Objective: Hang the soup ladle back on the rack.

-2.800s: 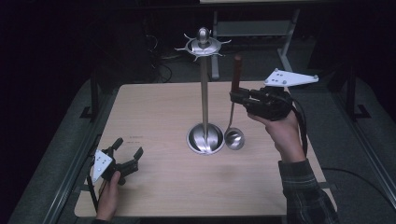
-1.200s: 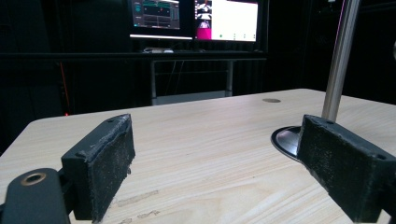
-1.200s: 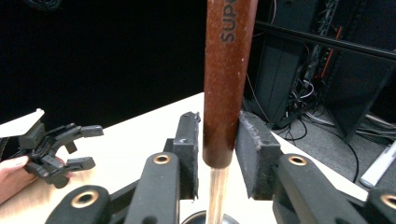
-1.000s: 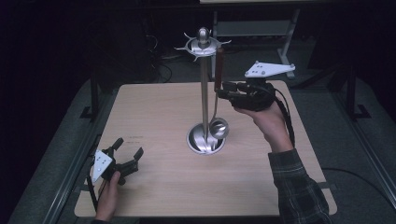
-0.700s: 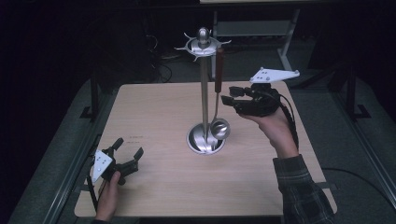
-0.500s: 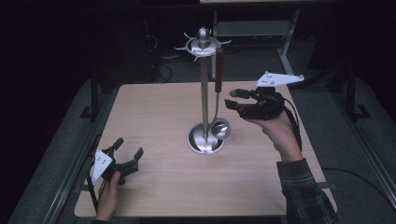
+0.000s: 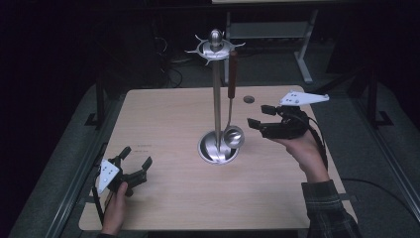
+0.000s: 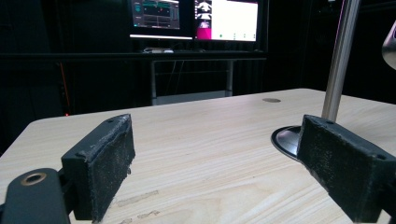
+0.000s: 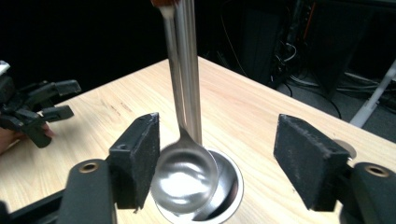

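Steel is gleaming in the high view, where a tall utensil stand (image 7: 217,99) is rising from its round base near the middle of the pale wooden counter (image 7: 163,119); a ladle (image 7: 232,114) with a reddish-brown handle is hanging from the spiked crown of that stand, its bowl dangling just above the base on the stand's right side; the right gripper (image 7: 258,117) is hovering just to the right of the ladle's bowl, its jaws spread apart and gripping nothing; the left gripper (image 7: 134,157) is sitting well apart from the stand, towards the counter's near left corner, its jaws likewise spread and empty; a small dark round hole (image 7: 249,99) is showing in the counter behind and to the right of the stand.

Moving to the left gripper view, the two black jaws are standing wide apart with bare wood between them; the stand's pole (image 8: 340,58) and the rim of its base are rising just behind the jaw at the right; lit monitors (image 8: 194,18) are glowing far beyond the counter.

Moving to the right gripper view, the jaws are gaping wide with nothing clamped; the ladle's bowl (image 9: 185,179) is hanging in front of the stand's pole (image 9: 190,70), just beside the jaw at the left, and I cannot tell whether it is touching that jaw; the left gripper (image 9: 39,109) is showing far off beyond the stand.
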